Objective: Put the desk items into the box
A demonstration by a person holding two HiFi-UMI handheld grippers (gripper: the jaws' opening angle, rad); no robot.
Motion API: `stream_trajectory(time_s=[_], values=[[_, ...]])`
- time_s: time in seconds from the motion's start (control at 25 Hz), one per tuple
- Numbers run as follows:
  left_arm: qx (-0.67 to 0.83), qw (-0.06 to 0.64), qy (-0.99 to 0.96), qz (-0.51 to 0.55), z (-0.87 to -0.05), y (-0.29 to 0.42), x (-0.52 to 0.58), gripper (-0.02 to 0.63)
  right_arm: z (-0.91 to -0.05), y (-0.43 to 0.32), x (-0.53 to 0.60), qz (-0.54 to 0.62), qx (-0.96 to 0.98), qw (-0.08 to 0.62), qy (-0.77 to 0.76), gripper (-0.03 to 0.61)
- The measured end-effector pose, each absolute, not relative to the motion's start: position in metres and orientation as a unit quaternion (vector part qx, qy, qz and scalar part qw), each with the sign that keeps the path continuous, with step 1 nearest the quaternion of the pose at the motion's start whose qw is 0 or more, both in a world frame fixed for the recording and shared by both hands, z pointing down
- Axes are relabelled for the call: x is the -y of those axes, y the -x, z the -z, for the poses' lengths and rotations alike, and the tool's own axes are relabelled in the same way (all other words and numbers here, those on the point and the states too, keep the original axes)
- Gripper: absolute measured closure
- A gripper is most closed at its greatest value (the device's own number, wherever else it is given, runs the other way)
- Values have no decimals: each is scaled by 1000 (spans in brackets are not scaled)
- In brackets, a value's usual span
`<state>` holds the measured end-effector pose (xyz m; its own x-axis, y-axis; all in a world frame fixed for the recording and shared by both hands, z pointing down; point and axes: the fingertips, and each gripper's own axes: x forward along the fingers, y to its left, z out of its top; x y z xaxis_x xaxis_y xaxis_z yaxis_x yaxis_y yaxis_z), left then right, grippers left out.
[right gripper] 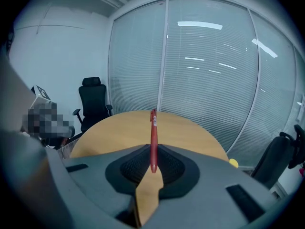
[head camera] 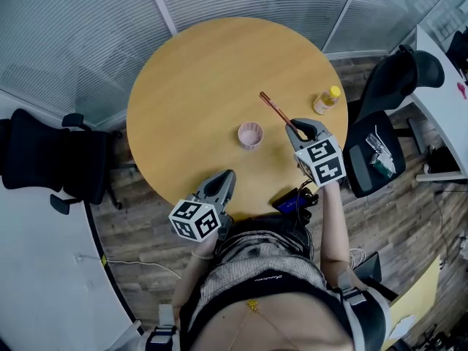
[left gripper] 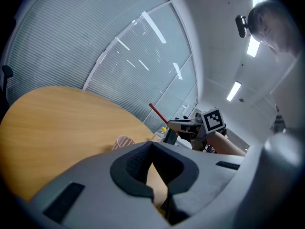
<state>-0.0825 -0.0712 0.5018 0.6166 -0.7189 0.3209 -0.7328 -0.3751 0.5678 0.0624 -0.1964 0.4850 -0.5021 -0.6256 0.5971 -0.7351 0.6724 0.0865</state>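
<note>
The right gripper (head camera: 295, 129) was closed on a red pen (head camera: 274, 108) and held it above the round wooden table (head camera: 190, 86). A pink cup (head camera: 250, 134) stood upright near the table's middle. A small bottle (head camera: 327, 100) with a yellow cap stood near the right edge. The left gripper (head camera: 225, 180) had its jaws together and held nothing.

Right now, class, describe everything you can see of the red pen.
The pen is slim, red and looks plastic, with a small pale mark near its far end. The right gripper pinches one end between its fingers. The rest sticks straight out over the round table, seemingly clear of its top. Nothing else touches it.
</note>
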Motion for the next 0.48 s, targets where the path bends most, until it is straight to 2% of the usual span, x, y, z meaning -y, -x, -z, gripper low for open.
stream_trajectory(time_s=[0.48], values=[[445, 352, -823, -5, -506, 87, 69, 612, -513, -44, 185, -101, 865, 344, -352, 518]])
